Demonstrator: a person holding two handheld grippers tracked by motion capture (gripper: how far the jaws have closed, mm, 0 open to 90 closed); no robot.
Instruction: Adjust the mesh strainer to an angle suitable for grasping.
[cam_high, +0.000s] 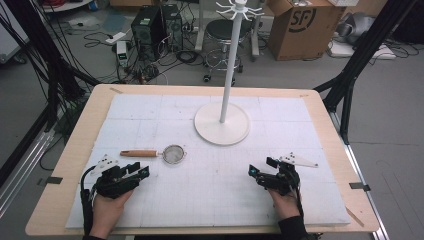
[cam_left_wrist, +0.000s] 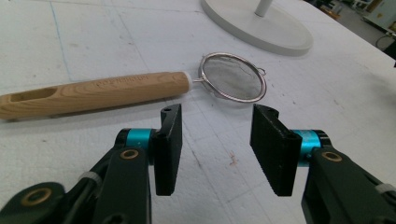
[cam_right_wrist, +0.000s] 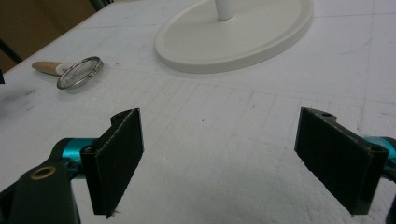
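My left gripper (cam_left_wrist: 217, 149) sits part-open, nothing between its jaws, just short of the strainer (cam_left_wrist: 140, 86); handle stamp unreadable. Right gripper (cam_right_wrist: 219, 161) gapes empty. Box (cam_high: 300, 25) reads "SF".

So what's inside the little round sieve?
Nothing: the sieve with the wooden handle shows bare mesh, with the white mat faintly visible through it. The underside touching the mat is hidden.

We saw a small strainer (cam_high: 165, 154) lying flat on the white mat, its light wooden handle (cam_high: 138, 153) pointing to nine o'clock and its round metal mesh bowl (cam_high: 174, 154) at the three o'clock end, rim up and empty.
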